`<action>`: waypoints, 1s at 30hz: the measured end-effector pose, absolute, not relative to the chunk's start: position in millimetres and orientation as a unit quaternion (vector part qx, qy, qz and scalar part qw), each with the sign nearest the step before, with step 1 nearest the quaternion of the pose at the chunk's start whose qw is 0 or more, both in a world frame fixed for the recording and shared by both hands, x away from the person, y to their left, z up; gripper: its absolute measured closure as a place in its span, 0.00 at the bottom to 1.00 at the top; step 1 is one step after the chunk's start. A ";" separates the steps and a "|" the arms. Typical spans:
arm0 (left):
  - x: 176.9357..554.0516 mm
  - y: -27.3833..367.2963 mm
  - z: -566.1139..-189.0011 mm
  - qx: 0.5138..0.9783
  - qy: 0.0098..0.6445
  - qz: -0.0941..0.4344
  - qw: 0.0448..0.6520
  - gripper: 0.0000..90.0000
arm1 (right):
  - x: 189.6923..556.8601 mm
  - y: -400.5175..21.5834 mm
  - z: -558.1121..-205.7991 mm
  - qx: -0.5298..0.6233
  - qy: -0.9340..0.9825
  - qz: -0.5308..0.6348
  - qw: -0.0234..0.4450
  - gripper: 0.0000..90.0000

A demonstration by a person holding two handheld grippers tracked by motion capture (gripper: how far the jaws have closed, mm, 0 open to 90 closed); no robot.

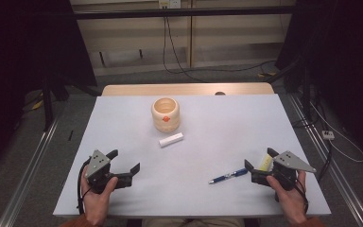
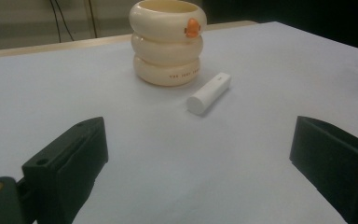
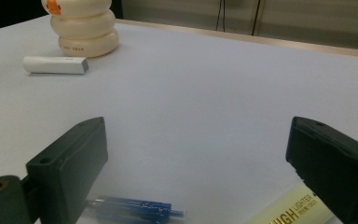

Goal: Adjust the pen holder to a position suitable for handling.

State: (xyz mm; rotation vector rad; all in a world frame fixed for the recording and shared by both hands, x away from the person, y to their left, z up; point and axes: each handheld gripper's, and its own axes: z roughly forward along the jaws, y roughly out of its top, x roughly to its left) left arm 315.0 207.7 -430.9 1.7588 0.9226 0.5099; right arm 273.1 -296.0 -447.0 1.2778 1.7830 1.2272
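Observation:
A cream ribbed pot [image 1: 165, 113] with an orange mark stands on the white table [image 1: 217, 123], toward the back. A short white stick [image 1: 171, 140] lies just in front of it. My left gripper [image 1: 124, 161] rests open at the front left, with nothing between its jaws. In the left gripper view the open left gripper [image 2: 196, 154] faces the pot [image 2: 168, 42] and the stick [image 2: 209, 93]. My right gripper [image 1: 259, 158] stands open at the front right. A blue pen [image 1: 228, 176] lies by its near jaw and a yellow highlighter [image 1: 265, 163] by its far jaw. In the right gripper view the pen [image 3: 130, 207] and highlighter [image 3: 291, 210] lie low between the wide jaws.
The right gripper view has the pot [image 3: 81, 28] and the stick [image 3: 55, 65] at far left. A wooden strip [image 1: 184, 89] borders the table's back edge. Metal rails [image 1: 38, 151] and cables [image 1: 340, 137] run along the floor on both sides.

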 end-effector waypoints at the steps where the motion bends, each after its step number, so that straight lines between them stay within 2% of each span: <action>1: 315.0 207.7 -430.9 0.733 0.385 0.213 0.519 0.05 | 273.1 -296.0 -447.0 0.483 0.675 0.464 0.309 0.06; 7: 317.2 206.4 -431.8 0.742 0.389 0.221 0.499 0.05 | 272.9 -296.9 -447.3 0.484 0.674 0.469 0.303 0.06; 12: 321.0 206.5 -433.4 0.737 0.402 0.204 0.504 0.06 | 273.2 -297.1 -447.5 0.485 0.674 0.469 0.300 0.06; 23: 326.2 201.6 -426.1 0.748 0.385 0.195 0.505 0.08 | 273.9 -297.4 -448.1 0.485 0.674 0.471 0.297 0.05; 25: 332.5 196.6 -426.8 0.763 0.365 0.189 0.499 0.08 | 274.4 -297.4 -448.0 0.486 0.673 0.471 0.296 0.05; 30: 342.3 192.4 -423.9 0.752 0.377 0.183 0.508 0.07 | 274.2 -295.9 -447.3 0.484 0.675 0.472 0.295 0.05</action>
